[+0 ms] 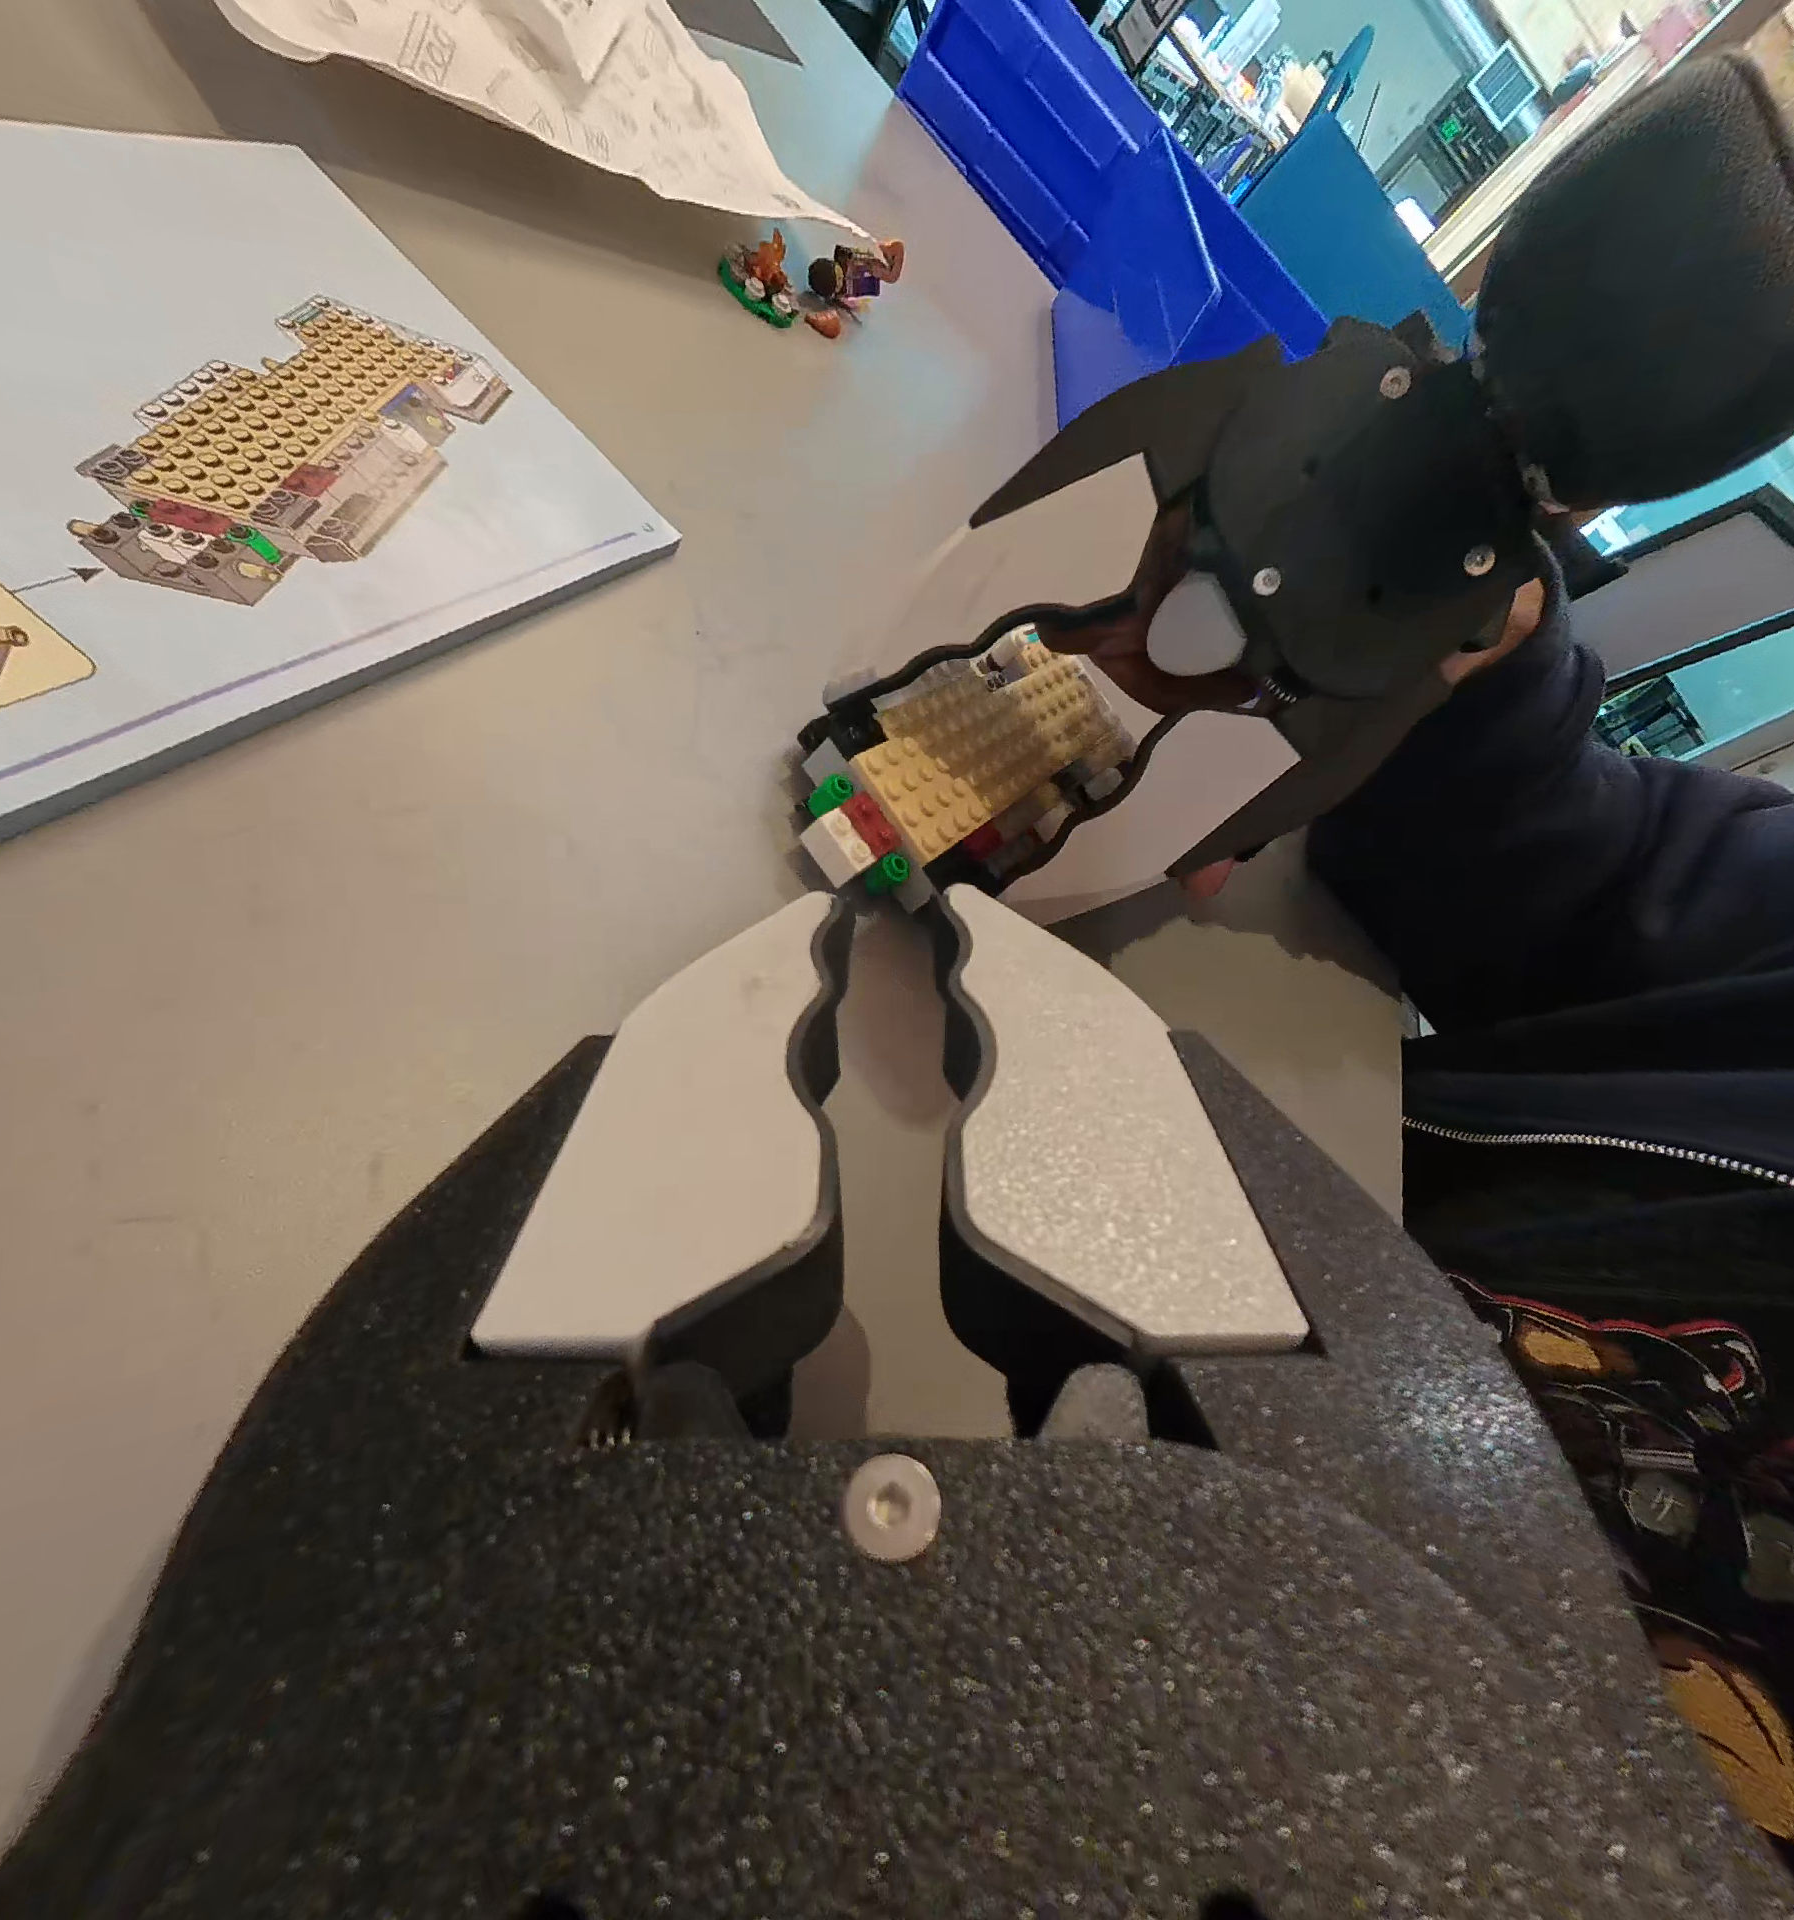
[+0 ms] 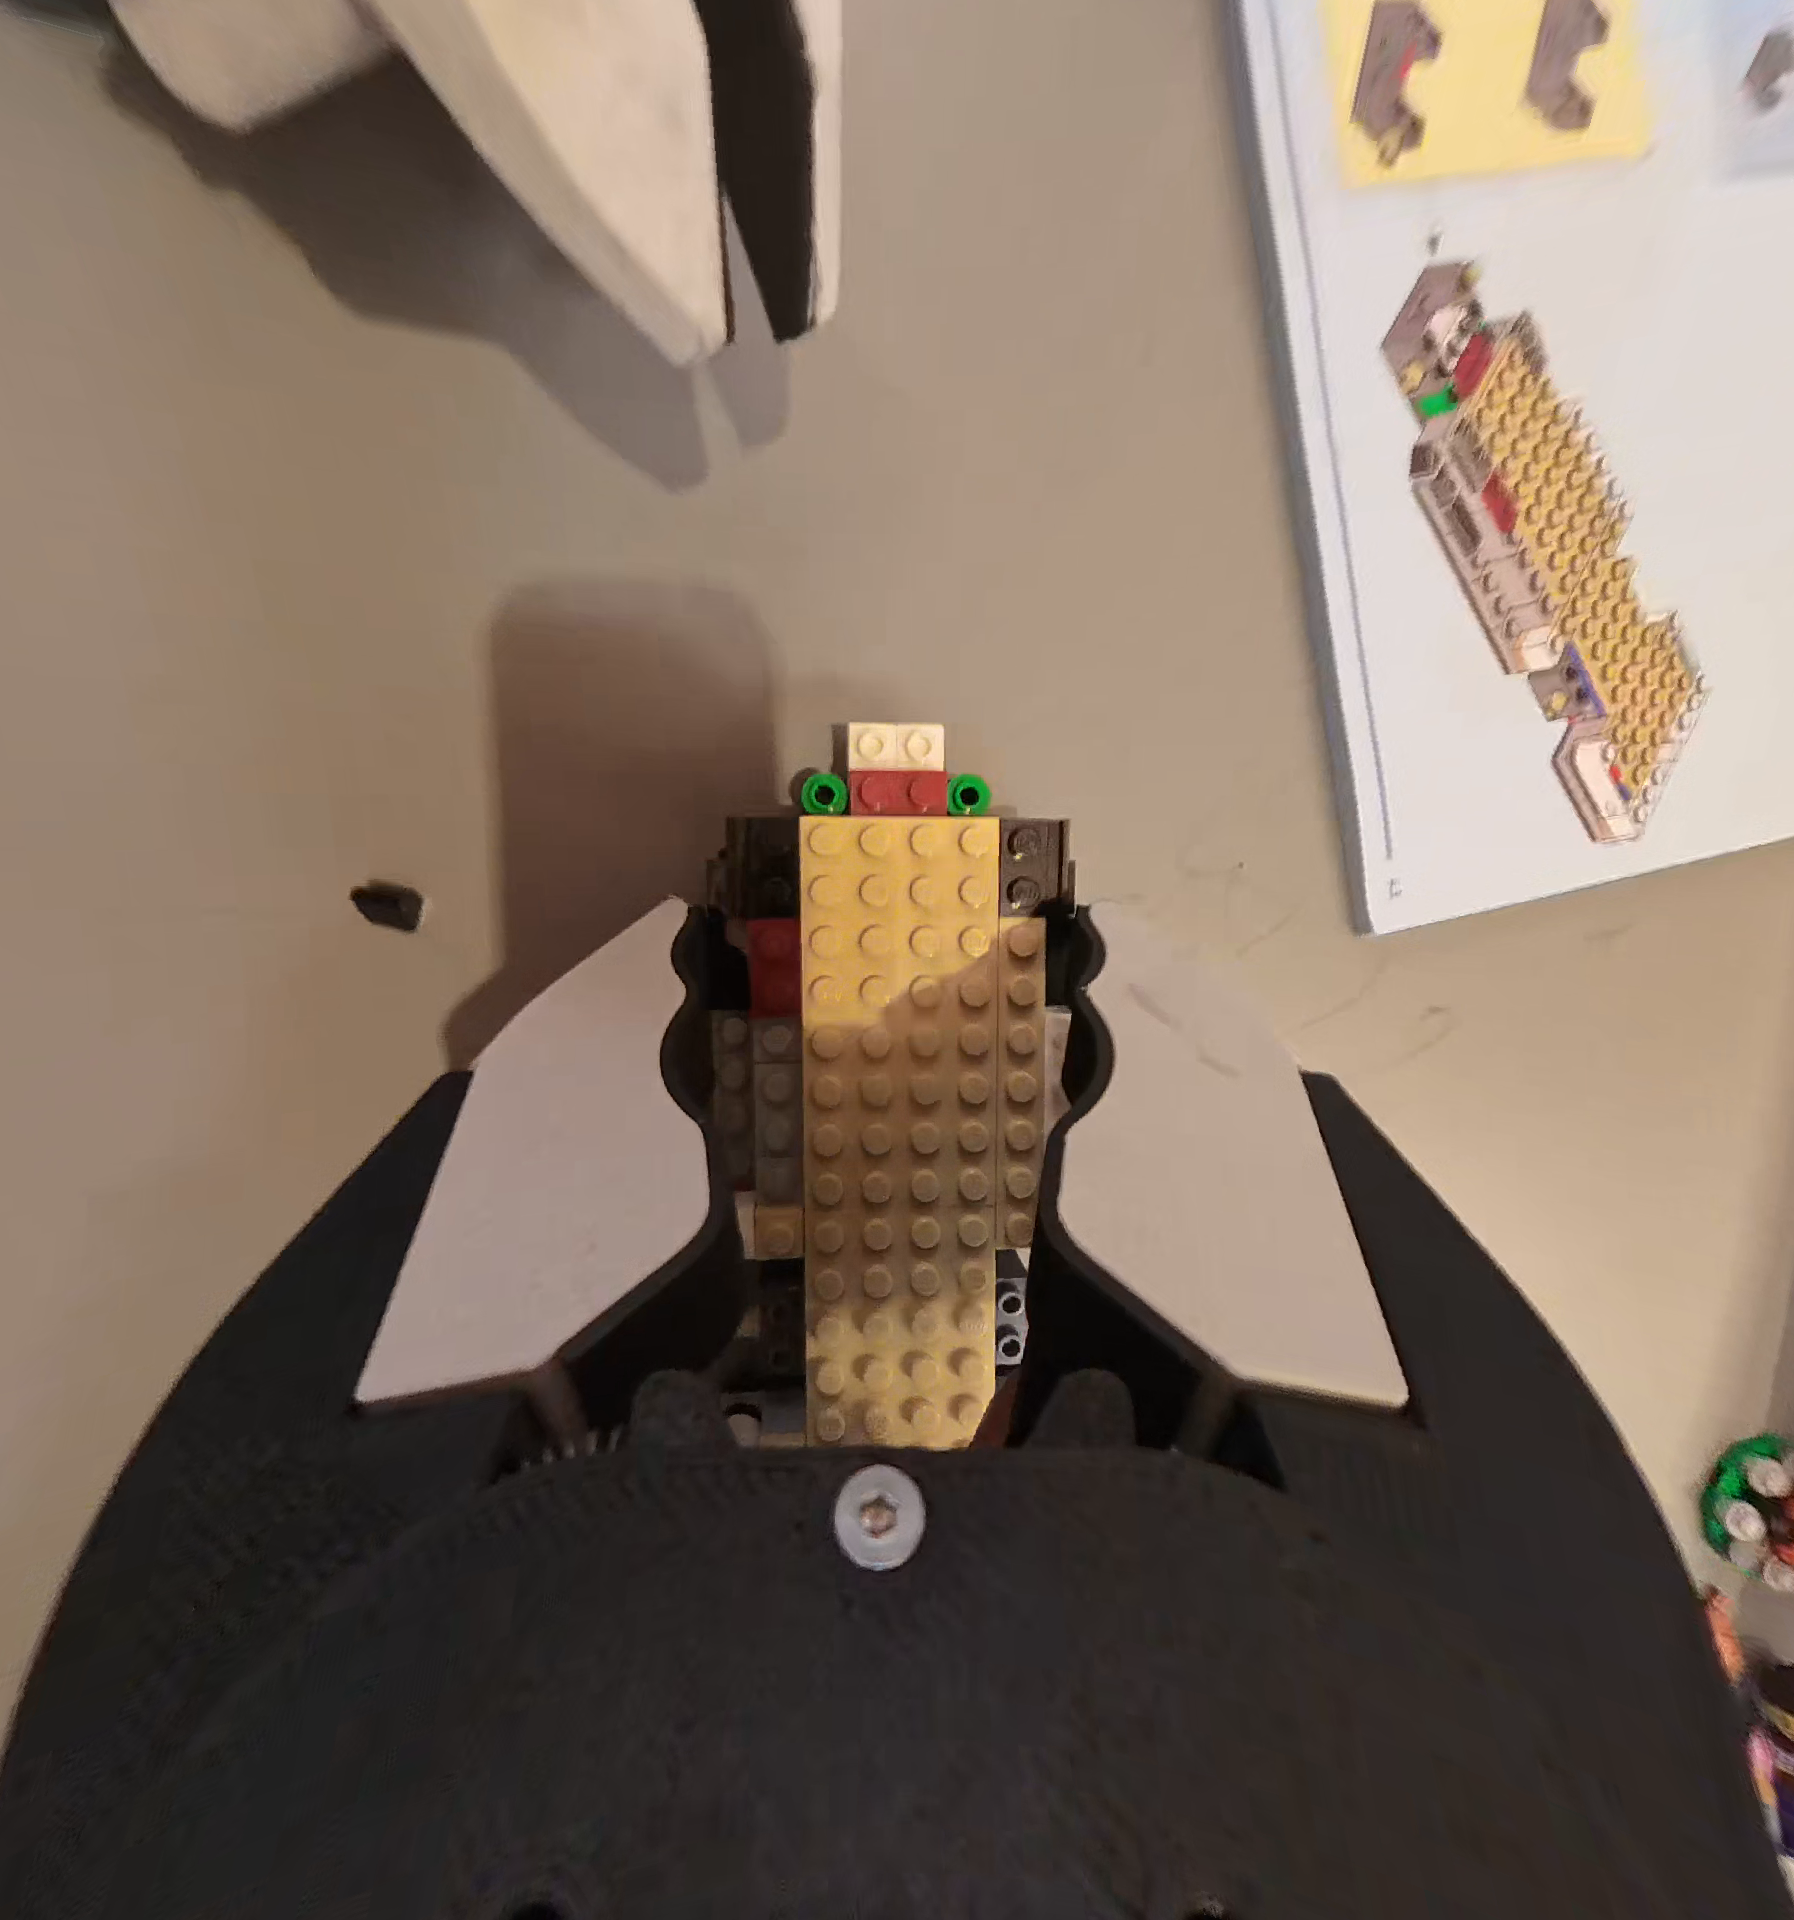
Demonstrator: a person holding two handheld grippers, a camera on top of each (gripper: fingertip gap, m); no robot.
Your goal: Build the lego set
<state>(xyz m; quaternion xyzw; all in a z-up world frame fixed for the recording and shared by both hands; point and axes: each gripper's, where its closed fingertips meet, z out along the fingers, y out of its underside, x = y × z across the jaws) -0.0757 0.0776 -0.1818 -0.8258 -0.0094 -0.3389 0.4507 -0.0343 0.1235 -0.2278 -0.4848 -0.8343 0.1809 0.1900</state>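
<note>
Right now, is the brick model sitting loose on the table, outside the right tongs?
No. The tan-topped brick model sits between the right tongs, with a finger flanking it on each side.

Beige tabletop (image 1: 249, 1039), blue bins (image 1: 1080, 177) — shelving behind

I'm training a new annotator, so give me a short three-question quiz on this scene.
1. True or false: the right gripper has the brick model between its jaws.
2. What colour are the two round pegs at the model's far end? A blue, B green, C yellow.
3. Fill in: the instruction booklet lies on the ____.
Key: 1 true; 2 B; 3 table.
</note>
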